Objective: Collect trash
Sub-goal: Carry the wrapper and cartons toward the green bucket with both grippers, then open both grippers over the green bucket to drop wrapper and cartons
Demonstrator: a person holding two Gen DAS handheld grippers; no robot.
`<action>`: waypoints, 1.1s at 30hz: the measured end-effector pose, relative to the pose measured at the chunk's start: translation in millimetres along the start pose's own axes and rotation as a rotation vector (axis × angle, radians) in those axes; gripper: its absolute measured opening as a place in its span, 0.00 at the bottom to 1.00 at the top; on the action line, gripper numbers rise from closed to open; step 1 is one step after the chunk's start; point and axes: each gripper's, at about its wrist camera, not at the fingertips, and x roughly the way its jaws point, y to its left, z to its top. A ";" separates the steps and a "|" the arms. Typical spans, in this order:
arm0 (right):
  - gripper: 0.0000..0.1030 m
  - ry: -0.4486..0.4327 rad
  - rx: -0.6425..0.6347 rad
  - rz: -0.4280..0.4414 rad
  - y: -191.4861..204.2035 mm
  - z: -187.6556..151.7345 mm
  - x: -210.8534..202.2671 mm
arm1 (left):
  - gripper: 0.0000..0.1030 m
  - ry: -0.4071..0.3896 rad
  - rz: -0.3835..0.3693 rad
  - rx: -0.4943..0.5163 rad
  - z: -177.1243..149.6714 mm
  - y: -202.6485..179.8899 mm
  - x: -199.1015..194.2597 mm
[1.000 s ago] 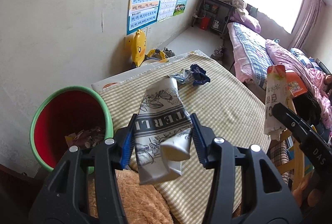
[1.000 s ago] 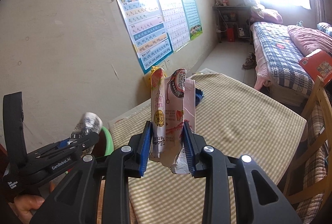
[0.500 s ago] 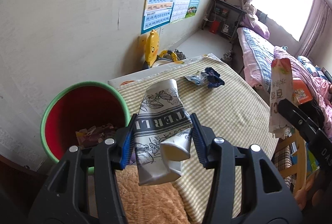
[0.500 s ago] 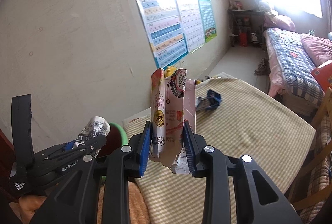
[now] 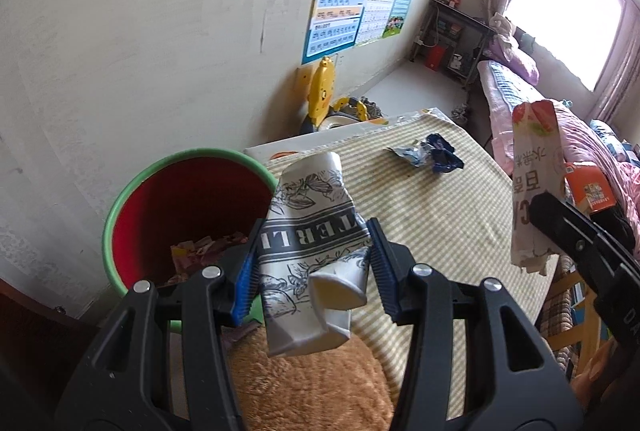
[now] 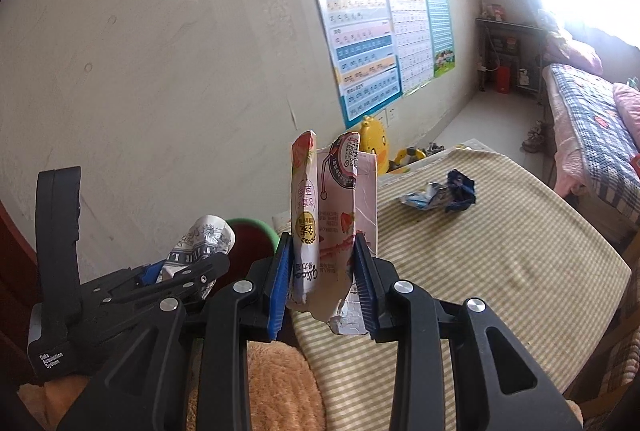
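My left gripper [image 5: 313, 267] is shut on a crushed white paper cup [image 5: 310, 231] with black print, held just right of a red bin with a green rim [image 5: 120, 191] that has wrappers inside. My right gripper [image 6: 322, 279] is shut on a flattened pink milk carton [image 6: 336, 207], held upright above the table. The carton also shows at the right of the left wrist view [image 5: 534, 171], and the cup at the left of the right wrist view [image 6: 202, 239]. A crumpled blue wrapper [image 5: 434, 153] lies on the checked tablecloth [image 5: 448, 215], also seen in the right wrist view [image 6: 444, 193].
An orange plush cloth [image 5: 312, 387] lies at the table's near edge. A yellow duck toy [image 5: 322, 97] stands on the floor by the wall with posters [image 5: 344, 15]. A bed [image 5: 560, 119] and a wooden chair [image 5: 580, 319] are to the right.
Both grippers have moved left toward the bin with their loads; the bin now sits closer and larger beside the cup. The blue wrapper has not moved.
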 end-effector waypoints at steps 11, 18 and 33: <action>0.30 0.128 -0.028 0.117 34.1 1.0 54.4 | 0.46 -0.010 0.144 -0.064 4.9 57.7 11.9; 0.30 0.273 -0.015 0.260 71.2 2.1 125.7 | 0.46 0.036 0.268 -0.172 4.1 123.2 29.9; 0.63 0.105 0.178 0.045 -29.8 35.2 158.0 | 0.74 0.061 0.226 -0.191 10.0 118.6 62.0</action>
